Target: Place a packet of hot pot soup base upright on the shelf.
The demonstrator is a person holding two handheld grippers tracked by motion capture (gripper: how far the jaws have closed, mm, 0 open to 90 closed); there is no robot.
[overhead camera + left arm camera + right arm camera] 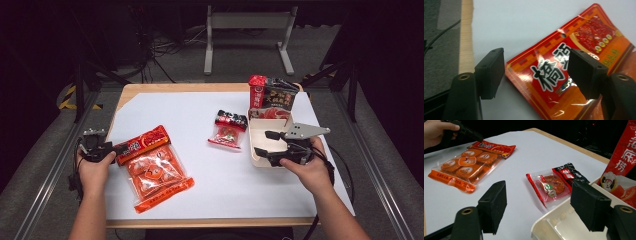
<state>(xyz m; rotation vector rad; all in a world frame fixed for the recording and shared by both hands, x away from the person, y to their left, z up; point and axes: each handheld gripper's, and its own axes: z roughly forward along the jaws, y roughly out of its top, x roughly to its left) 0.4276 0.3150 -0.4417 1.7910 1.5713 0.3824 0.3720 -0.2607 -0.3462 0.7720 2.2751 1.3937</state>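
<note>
At the left edge of the table (210,105), my left gripper (536,72) hangs with its fingers (491,72) spread wide and released on either side of the top corner of the small red packet (564,75), gripping nothing yet. That packet lies flat on the white sheet, overlapping the head of the large orange bag of biscuits (157,175). I judge it light, thin and floppy, its glossy film likely slippery; the flat sealed header near the punched hole looks like the firmest place to pinch, better than the crinkling body.

My right gripper (272,142) hovers at the cream tray (255,145) on the right side of the table, fingers open, one over the tray's rim and nothing between them.

The left gripper view gives the packet's print and hang hole close up, and how the pads straddle its corner. The high view gives the whole layout: the small clear-and-black snack pouch (229,129) mid-table and the tall red and dark bag (271,97) standing behind the tray. The right gripper view shows the tray's inner dividers.
</note>
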